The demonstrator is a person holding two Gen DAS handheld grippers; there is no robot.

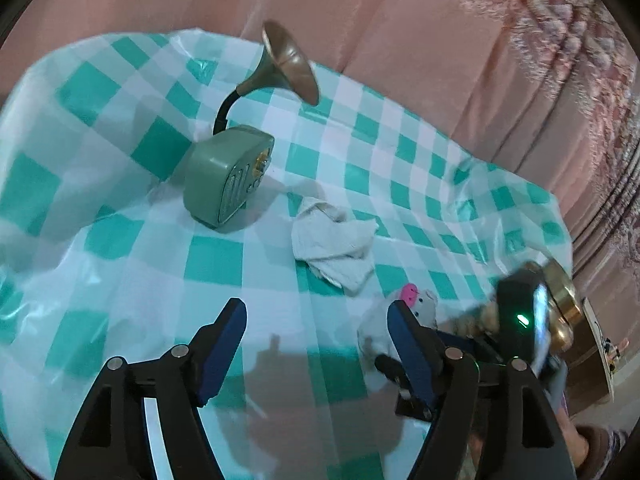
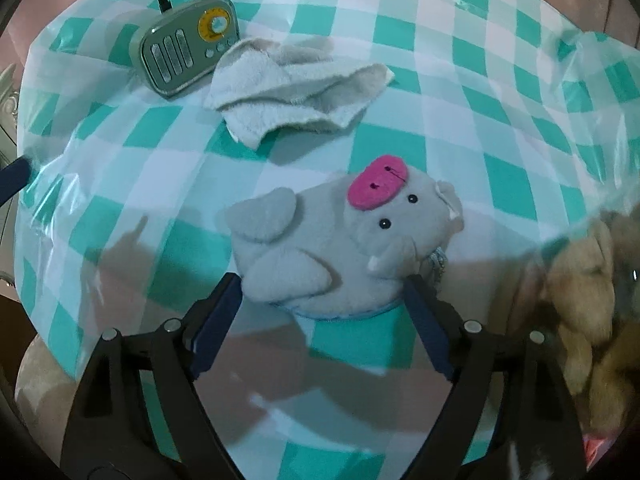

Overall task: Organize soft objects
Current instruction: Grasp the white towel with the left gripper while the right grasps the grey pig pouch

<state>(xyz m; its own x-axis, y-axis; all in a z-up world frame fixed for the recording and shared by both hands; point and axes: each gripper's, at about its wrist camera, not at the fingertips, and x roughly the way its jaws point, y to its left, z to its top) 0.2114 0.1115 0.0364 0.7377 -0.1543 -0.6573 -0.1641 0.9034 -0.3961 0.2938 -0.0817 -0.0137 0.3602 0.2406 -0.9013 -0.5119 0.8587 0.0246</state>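
Jaws of the right gripper (image 2: 322,294) are spread wide around the rear of one grey plush pig (image 2: 340,236), pads not pressing. The pig, pink-snouted, lies on the checked cloth (image 2: 500,184). One crumpled white towel (image 2: 296,88) is seen beyond. The left gripper (image 1: 316,316) stands open, empty.

Grey plush pig (image 2: 340,240) between open fingers (image 2: 218,320)

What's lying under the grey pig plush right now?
The grey pig plush lies directly on the teal checked tablecloth. Whether anything is beneath its body is hidden.
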